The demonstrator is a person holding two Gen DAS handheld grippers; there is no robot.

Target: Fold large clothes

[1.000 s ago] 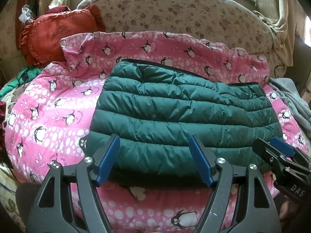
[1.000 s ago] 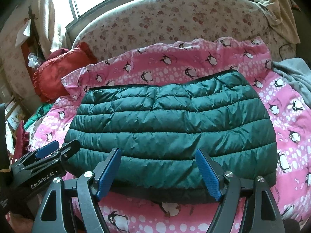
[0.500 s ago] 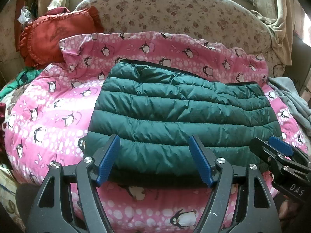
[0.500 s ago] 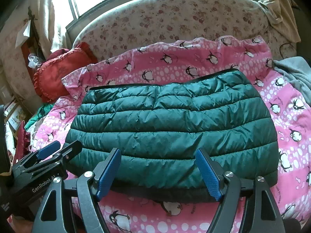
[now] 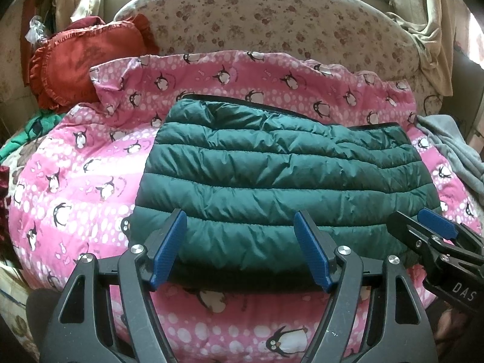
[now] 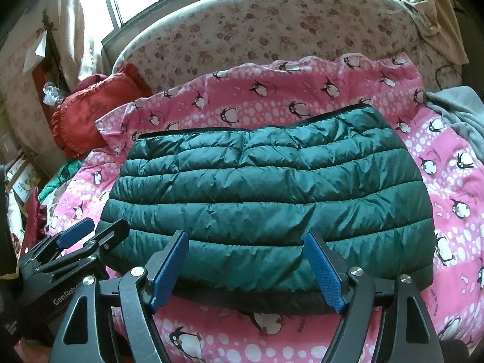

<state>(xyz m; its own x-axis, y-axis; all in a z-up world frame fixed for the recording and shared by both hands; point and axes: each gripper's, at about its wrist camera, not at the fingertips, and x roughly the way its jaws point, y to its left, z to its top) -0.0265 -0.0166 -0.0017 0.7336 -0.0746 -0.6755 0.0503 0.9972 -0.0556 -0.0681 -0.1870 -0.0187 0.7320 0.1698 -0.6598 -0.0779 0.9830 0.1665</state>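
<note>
Left wrist cam first: the left gripper (image 5: pixel 239 248) has its jaws spread wide with nothing between them, blue pads sitting just over the near edge of the green puffer jacket (image 5: pixel 272 181). The jacket's folded into a wide rectangle, quilted bands running left to right, lying flat in the middle of the pink penguin quilt (image 5: pixel 75 181). The right gripper (image 5: pixel 423 227) pokes in from the near right, close to the jacket's near right corner, jaws apart too and not holding anything. Far left there's a red ruffled pillow (image 5: pixel 84 63), and a grey blanket (image 5: pixel 450 148) is bunched up at the right. A floral headboard (image 5: pixel 272 21) curves across the back.

Right wrist cam: the right gripper (image 6: pixel 246 269) again shows jaws wide apart and empty, hovering at the puffer jacket's (image 6: pixel 266 193) near edge. A dark zipper edge runs along the jacket's far side. The left gripper (image 6: pixel 90 230) comes in from the near left, next to the jacket's near left corner, jaws parted. Same penguin quilt (image 6: pixel 453 181) underneath, red pillow (image 6: pixel 90 112) far left, grey blanket (image 6: pixel 459 112) far right, floral headboard (image 6: pixel 272 30) behind it all.
</note>
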